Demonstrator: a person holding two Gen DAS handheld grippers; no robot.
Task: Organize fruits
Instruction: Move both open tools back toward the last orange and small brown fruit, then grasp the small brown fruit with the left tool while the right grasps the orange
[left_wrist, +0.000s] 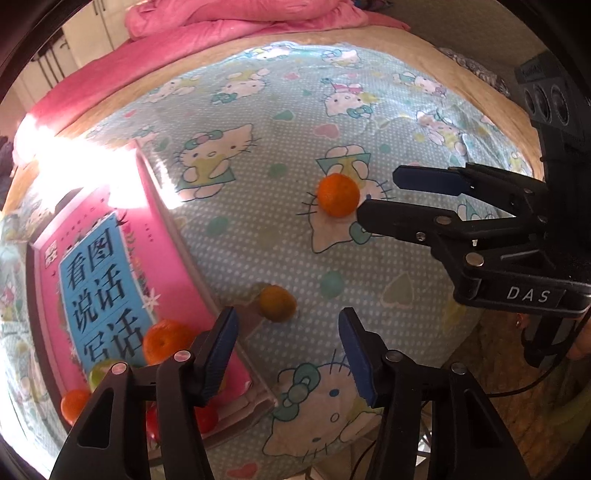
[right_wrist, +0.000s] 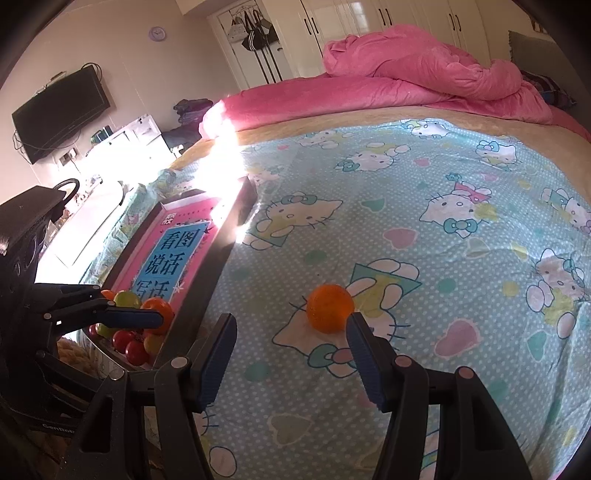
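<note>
A bright orange (left_wrist: 338, 194) (right_wrist: 330, 308) lies on the cartoon-cat bedsheet. My right gripper (right_wrist: 291, 347) (left_wrist: 378, 195) stands open just short of it, with the fruit nearer its right finger and nothing between the pads. A duller orange-yellow fruit (left_wrist: 277, 303) rests on the sheet against the wall of a shallow box (left_wrist: 162, 229) (right_wrist: 208, 236) with a pink printed bottom. My left gripper (left_wrist: 288, 350) (right_wrist: 133, 308) hangs open right above that fruit, pointing steeply down. Several fruits sit in the box's near corner: an orange (left_wrist: 162, 341) (right_wrist: 160, 306), a green one (right_wrist: 127, 298) and red ones (right_wrist: 129, 345).
A crumpled pink duvet (right_wrist: 424, 70) covers the far end of the bed. Beyond the bed's left side are a wall television (right_wrist: 62, 110) and white furniture (right_wrist: 122, 144). Strong sunlight glares across the far end of the box. The sheet's front edge drops off below both grippers.
</note>
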